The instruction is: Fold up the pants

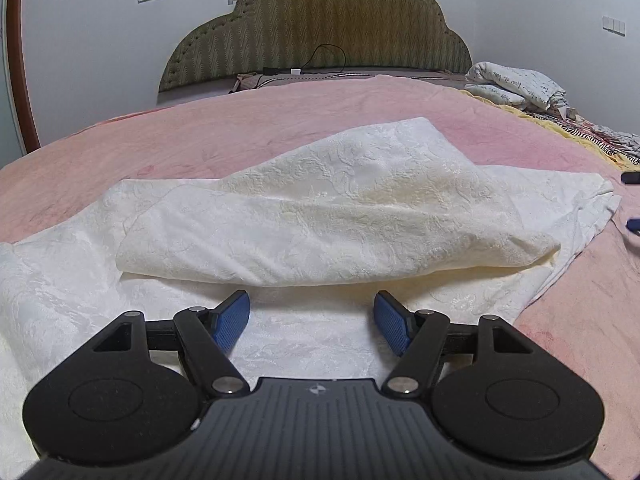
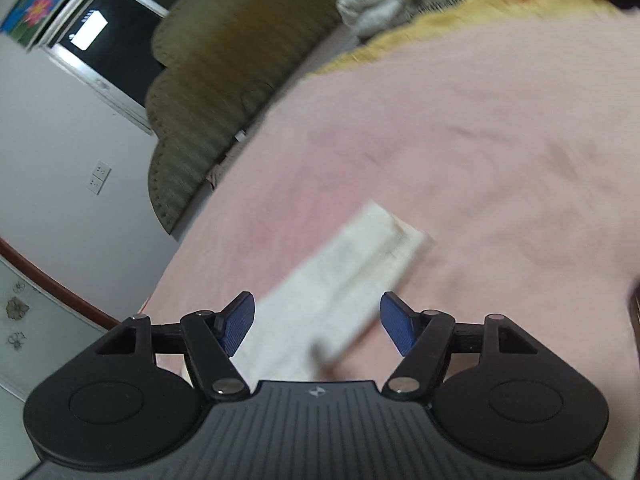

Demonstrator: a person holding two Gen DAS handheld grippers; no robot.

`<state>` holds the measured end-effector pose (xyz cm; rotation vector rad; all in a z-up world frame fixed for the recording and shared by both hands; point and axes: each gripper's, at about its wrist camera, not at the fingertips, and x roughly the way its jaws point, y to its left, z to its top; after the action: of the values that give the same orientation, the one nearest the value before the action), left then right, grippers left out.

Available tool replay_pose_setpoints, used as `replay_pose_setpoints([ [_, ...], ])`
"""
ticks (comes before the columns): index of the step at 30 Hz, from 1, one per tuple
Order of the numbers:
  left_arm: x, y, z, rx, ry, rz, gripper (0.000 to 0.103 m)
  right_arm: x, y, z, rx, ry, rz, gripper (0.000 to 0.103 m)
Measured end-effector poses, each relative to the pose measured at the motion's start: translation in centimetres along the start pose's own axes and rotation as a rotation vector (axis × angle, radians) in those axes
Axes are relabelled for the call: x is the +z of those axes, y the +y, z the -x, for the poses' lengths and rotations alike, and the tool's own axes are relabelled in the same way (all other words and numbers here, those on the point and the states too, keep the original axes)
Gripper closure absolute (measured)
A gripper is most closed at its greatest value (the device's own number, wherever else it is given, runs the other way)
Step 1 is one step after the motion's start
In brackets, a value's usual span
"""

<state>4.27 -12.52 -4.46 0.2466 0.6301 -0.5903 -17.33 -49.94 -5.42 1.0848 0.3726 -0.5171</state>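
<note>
my left gripper (image 1: 312, 322) sits low over the white pants (image 1: 320, 208), its blue pads (image 1: 232, 322) spread wide with nothing between them. the pants lie on the pink bedspread (image 1: 280, 120), partly folded: one textured layer is doubled over the flat fabric beneath, its folded edge just ahead of my fingertips. at the far right edge of this view two dark tips of my right gripper (image 1: 633, 200) show beside the pants' far end. my right gripper (image 2: 318, 322) is also wide apart and holds nothing; its view is tilted and blurred, with a narrow end of the pants (image 2: 360, 264) running between and beyond its pads (image 2: 238, 322). behind stand the olive headboard (image 1: 320, 20), a charger cable (image 1: 324, 60) and a crumpled printed quilt (image 1: 516, 84).
</note>
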Motion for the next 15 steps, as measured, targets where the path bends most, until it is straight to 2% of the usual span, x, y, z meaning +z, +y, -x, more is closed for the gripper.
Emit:
replay_pose_setpoints([
  [3,0.0,0.0,0.0,0.0,0.0,0.0,0.031,-0.5,-0.9,-1.1,0.021,-0.023,-0.058,0.033],
  [6,0.0,0.0,0.0,0.0,0.0,0.0,0.031,-0.6,-0.7,-2.9,0.049,-0.085,-0.047,0.034],
  [7,0.0,0.0,0.0,0.0,0.0,0.001,0.031,0.5,-0.7,-3.3,0.036,-0.109,-0.032,0.04],
  [8,0.0,0.0,0.0,0.0,0.0,0.001,0.031,0.7,-0.5,-3.7,0.012,-0.125,-0.018,0.052],
  [9,0.0,0.0,0.0,0.0,0.0,0.0,0.031,1.3,-0.4,-3.7,-0.01,-0.132,-0.009,0.088],
  [10,0.0,0.0,0.0,0.0,0.0,0.0,0.031,1.7,-0.2,-4.0,0.01,-0.134,-0.017,0.094],
  [12,0.0,0.1,0.0,0.001,0.0,0.0,0.031,2.9,1.7,-4.3,0.084,-0.123,0.033,0.095],
  [14,0.0,0.1,0.0,0.0,0.0,0.0,0.031,4.2,7.1,-4.0,0.173,-0.147,0.219,0.096],
  [15,0.0,0.1,0.0,0.0,0.0,0.0,0.031,4.4,10.2,-3.3,0.252,-0.181,0.32,0.096],
])
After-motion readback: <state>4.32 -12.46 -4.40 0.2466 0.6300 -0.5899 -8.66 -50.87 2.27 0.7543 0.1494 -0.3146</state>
